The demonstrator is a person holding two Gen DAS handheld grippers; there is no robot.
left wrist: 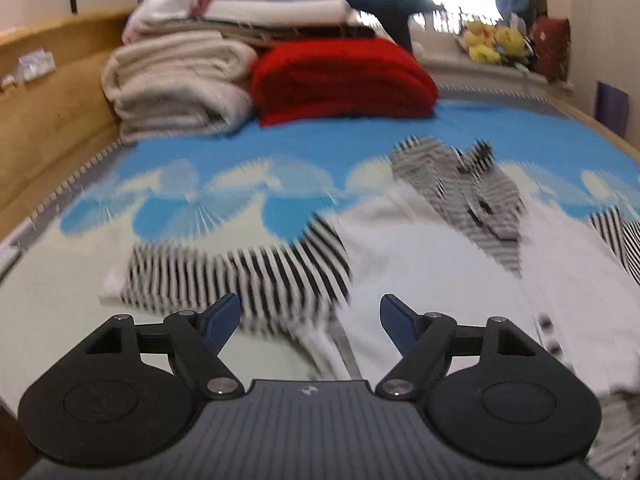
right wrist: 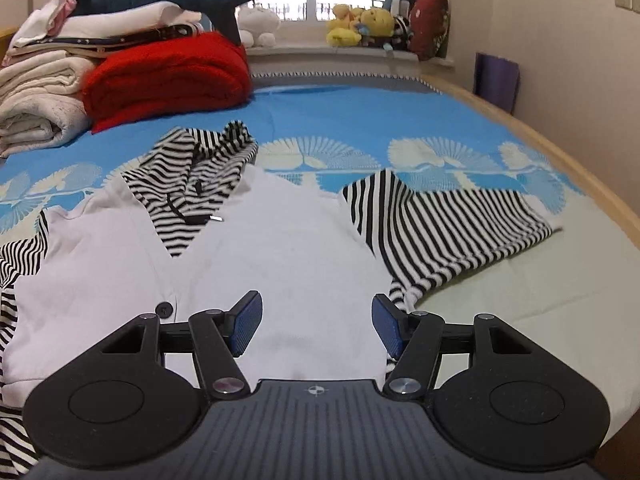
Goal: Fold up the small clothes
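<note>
no readable text, labels, brands or numbers in either view

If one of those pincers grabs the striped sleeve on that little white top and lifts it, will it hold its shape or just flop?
Probably flop: the striped sleeve lies flat and creased on the bed, like thin knit. It likely weighs little, being small and thin. Lifting it may drag the white top along, since they are joined. The right gripper is open, holding nothing.

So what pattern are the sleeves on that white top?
Black-and-white stripes; the sleeve shows best in the right wrist view.
</note>
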